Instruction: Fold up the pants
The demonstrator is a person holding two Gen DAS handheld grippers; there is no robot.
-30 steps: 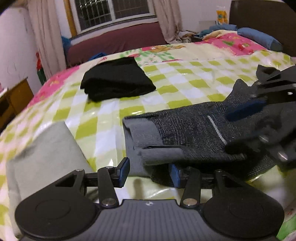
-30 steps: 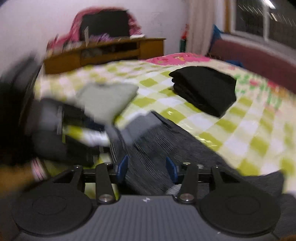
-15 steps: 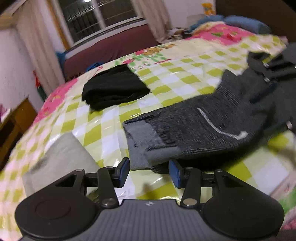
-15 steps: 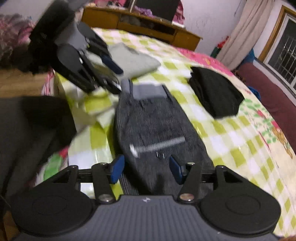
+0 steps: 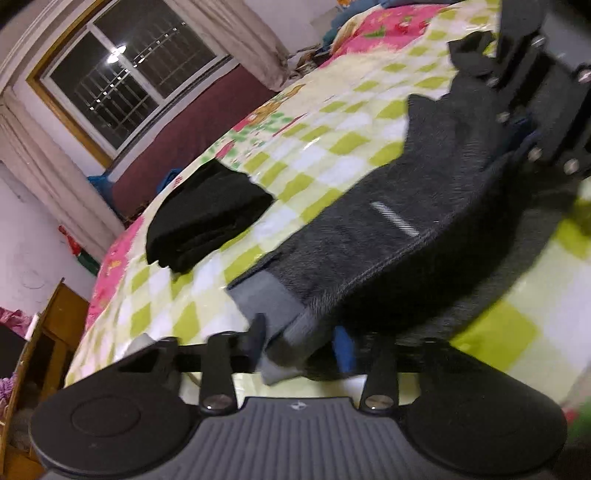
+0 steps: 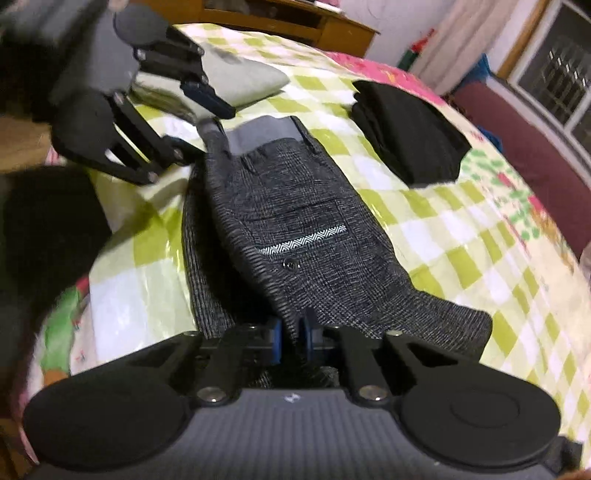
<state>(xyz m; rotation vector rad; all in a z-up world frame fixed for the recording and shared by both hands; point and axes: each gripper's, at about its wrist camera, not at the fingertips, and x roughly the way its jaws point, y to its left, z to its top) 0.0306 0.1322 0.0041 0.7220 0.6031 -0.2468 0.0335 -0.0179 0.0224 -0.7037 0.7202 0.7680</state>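
The dark grey tweed pants [image 6: 295,221] lie doubled over on the green-checked bed cover [image 6: 461,236], waistband away from the right gripper. My right gripper [image 6: 291,341] is shut on the near edge of the pants. My left gripper [image 5: 299,341] has the light grey waistband [image 5: 269,299] between its fingers, which stand partly apart; the view is blurred, so its grip is unclear. In the right wrist view the left gripper [image 6: 201,118] sits at the waistband corner. In the left wrist view the right gripper [image 5: 532,129] holds the far end of the pants [image 5: 424,206].
Folded black pants [image 5: 207,218] lie farther up the bed, also in the right wrist view [image 6: 410,129]. A folded light grey garment [image 6: 243,74] lies near the bed corner. A wooden cabinet [image 6: 280,18] and a maroon bench [image 5: 192,129] under the window flank the bed.
My right gripper has shut on the near edge of the pants. My left gripper has moved in onto the waistband corner, and the upper layer of the pants is lifted.
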